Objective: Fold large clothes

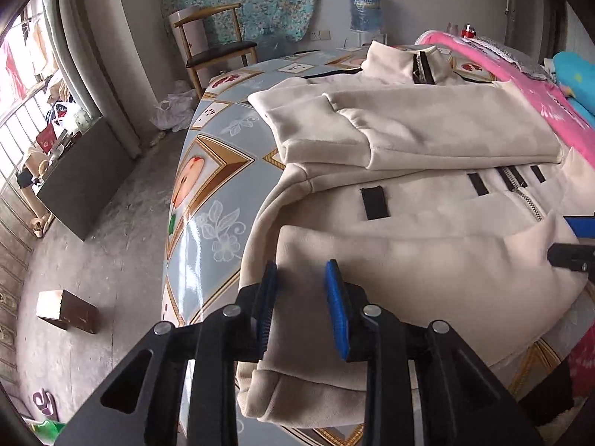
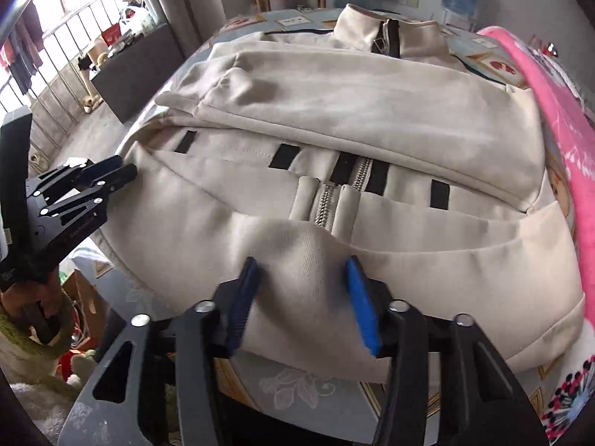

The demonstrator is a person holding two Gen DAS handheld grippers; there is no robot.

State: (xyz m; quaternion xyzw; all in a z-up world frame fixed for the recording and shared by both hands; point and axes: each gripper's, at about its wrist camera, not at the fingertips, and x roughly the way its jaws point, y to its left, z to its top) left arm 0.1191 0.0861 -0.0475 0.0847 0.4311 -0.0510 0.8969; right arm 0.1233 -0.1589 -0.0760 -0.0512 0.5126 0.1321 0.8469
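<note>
A cream zip-up jacket (image 1: pixel 427 260) (image 2: pixel 372 111) lies front-up on the table, both sleeves folded across its chest and the collar at the far end. My left gripper (image 1: pixel 302 264) sits over the jacket's near left corner. Its jaws are slightly apart and the hem lies flat between the blue pads. In the right wrist view that left gripper (image 2: pixel 126 171) touches the jacket's left edge. My right gripper (image 2: pixel 301 260) is at the middle of the near hem, below the zipper (image 2: pixel 323 208), pinching up a ridge of fabric. It shows at the right edge of the left wrist view as the right gripper (image 1: pixel 574 239).
The table wears a glossy blue patterned cloth (image 1: pixel 208 200) (image 2: pixel 308 390). A pink blanket (image 1: pixel 550 104) (image 2: pixel 557 111) lies along the right side. Beyond stand a wooden chair (image 1: pixel 215 48) and a water bottle (image 1: pixel 364 9). Left are a dark cabinet (image 1: pixel 81 186) and a box (image 1: pixel 67 310) on the floor.
</note>
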